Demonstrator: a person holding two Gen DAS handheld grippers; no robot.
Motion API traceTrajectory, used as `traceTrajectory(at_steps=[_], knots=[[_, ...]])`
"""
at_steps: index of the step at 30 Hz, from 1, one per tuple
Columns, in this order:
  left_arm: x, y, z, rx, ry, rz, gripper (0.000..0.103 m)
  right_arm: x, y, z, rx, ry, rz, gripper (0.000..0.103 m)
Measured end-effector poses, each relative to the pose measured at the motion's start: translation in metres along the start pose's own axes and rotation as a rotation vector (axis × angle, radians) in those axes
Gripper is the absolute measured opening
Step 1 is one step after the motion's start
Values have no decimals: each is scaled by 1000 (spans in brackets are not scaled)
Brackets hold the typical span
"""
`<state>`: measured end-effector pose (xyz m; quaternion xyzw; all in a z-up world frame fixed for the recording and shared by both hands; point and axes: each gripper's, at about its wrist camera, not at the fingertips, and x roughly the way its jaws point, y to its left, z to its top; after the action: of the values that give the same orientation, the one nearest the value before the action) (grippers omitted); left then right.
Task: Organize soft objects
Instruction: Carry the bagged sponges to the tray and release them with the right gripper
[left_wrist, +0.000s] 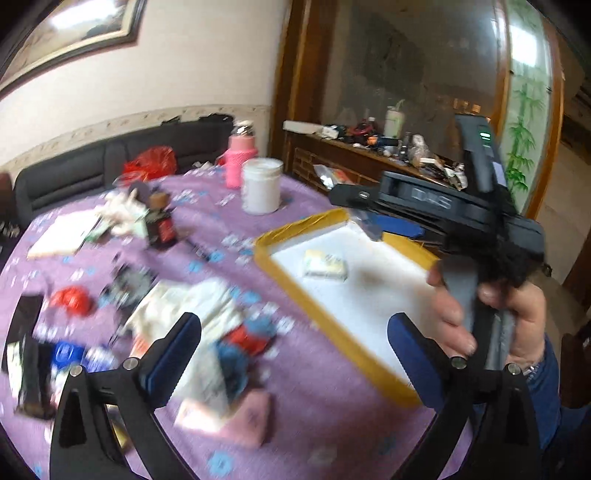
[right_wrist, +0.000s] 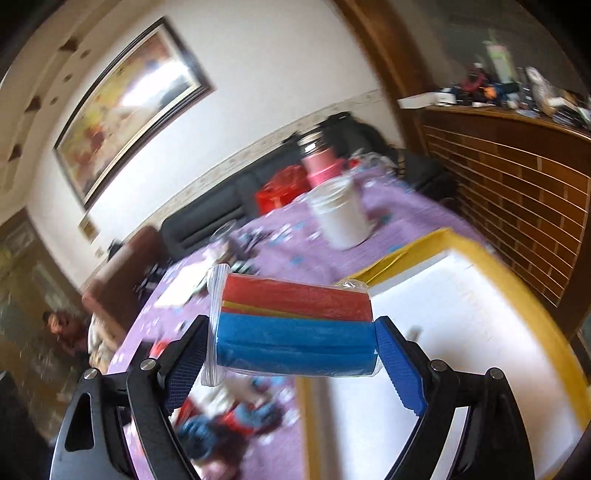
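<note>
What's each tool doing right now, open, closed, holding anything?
Left tool: open, holding nothing, above the cluttered purple tablecloth.
Right tool: closed on the bagged red-and-blue sponge pack, near the yellow-rimmed tray.

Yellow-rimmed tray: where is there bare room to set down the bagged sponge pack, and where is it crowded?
The tray has a mostly bare white floor; only a small pale packet lies toward its far end, so the near half is free. The right claw holds the sponge pack beside it. Left of the tray, the purple tablecloth is crowded with clutter, below the open left claw.
</note>
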<state>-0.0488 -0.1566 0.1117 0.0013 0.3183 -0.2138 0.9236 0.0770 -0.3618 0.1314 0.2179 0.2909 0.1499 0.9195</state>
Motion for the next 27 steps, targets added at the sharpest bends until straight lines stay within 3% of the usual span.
traceTrajectory(at_steps=[5,12,16,19,23,27], knots=[[-30,47,-33,-99,10,135,101,7,52,-48,-160,98,89,91],[-57,120,-71,-284,51,245,101,29,93,-97,-331,200,181,91],[-46,147,-87,-388,113,248,101,40,100,-109,-369,182,182,91],[-43,147,-91,-383,118,243,101,38,90,-101,-330,169,178,91],[-36,144,-87,-371,114,235,101,21,76,-78,-296,96,100,91],[-29,143,-85,-362,126,238,101,23,35,-38,-211,48,-123,95]])
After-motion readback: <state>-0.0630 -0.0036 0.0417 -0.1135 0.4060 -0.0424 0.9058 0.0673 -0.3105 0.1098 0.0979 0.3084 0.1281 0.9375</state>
